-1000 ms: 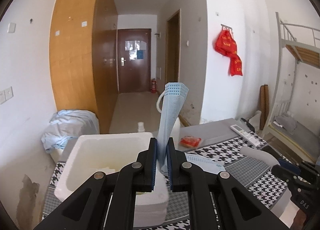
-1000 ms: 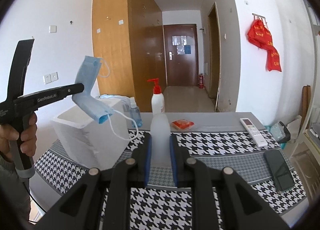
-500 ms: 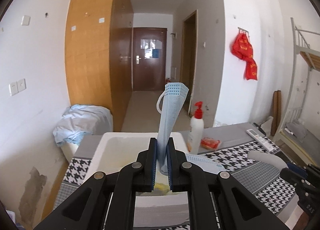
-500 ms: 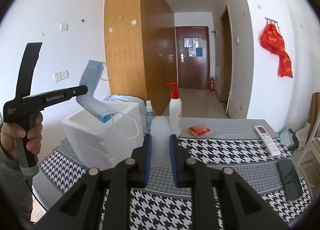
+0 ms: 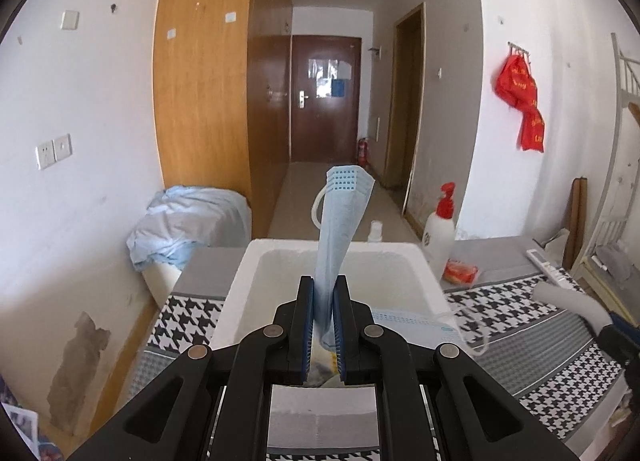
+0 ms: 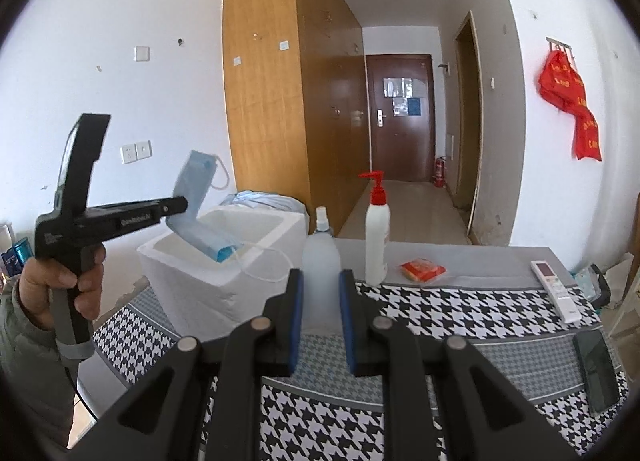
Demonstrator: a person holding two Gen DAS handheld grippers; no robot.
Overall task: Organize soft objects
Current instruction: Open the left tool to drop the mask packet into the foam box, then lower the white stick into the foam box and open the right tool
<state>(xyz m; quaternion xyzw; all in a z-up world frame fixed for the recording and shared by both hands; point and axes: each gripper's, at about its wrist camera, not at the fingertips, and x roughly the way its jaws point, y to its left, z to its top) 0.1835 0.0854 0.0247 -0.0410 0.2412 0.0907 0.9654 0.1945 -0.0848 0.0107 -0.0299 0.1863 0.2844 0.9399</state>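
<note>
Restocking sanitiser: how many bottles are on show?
3: a clear bottle in the right gripper, a spray bottle behind it, a pump bottle on the table.

You have on the black-and-white houndstooth tablecloth (image 6: pixel 460 313): white pump bottle with red dispenser (image 6: pixel 377 237) | flat orange-red packet (image 6: pixel 423 270) just beside it | white remote control (image 6: pixel 556 289) near right edge | black smartphone (image 6: pixel 597 371) lying flat | red cloth (image 6: pixel 572 105) hanging on wall.
</note>
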